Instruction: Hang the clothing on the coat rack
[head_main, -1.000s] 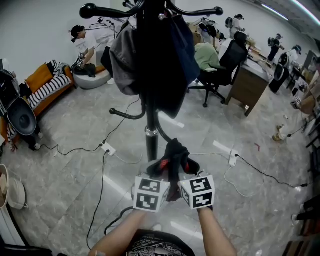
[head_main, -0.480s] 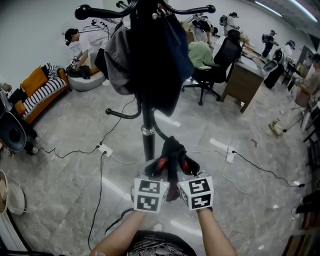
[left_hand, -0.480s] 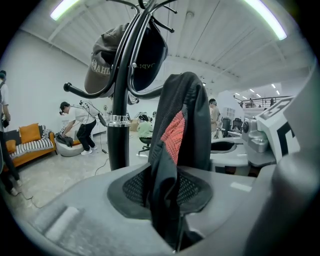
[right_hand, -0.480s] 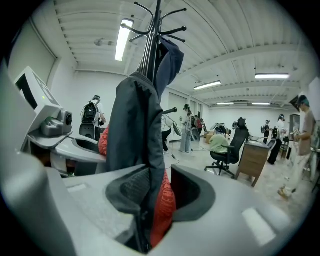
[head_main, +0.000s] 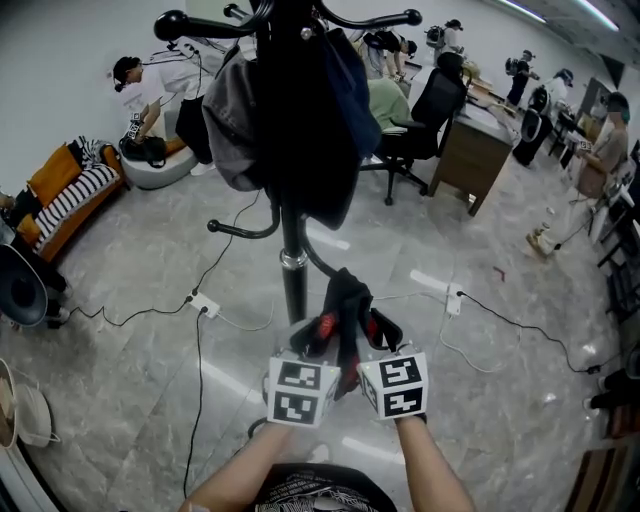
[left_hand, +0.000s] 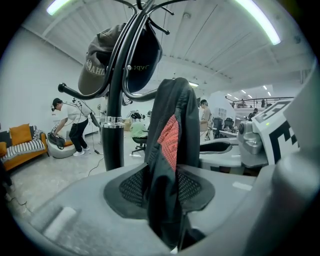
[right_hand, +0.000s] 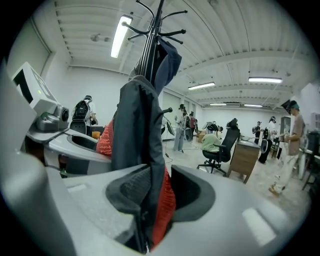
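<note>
A black coat rack (head_main: 292, 268) stands straight ahead, its top hung with dark clothes (head_main: 310, 120) and a grey cap (head_main: 232, 125). A black garment with a red lining (head_main: 346, 300) hangs by the rack's lower hook, just right of the pole. Its cloth drops between the jaws of both grippers. My left gripper (head_main: 318, 338) and right gripper (head_main: 378, 336) sit side by side under it. The jaws of both have just been opening. In the left gripper view the cloth (left_hand: 172, 125) hangs loose in the gap of the left gripper (left_hand: 160, 186). In the right gripper view the garment (right_hand: 135, 130) likewise hangs free within the right gripper (right_hand: 160, 196).
Cables and power strips (head_main: 203, 303) trail over the grey floor around the rack's foot. An office chair (head_main: 425, 110) and a wooden desk (head_main: 480, 150) stand at the back right, a striped sofa (head_main: 65, 195) at the left. Several people stand at the back.
Both grippers keep their place under the garment. The head view has drifted a little, and the people at the back have shifted.
</note>
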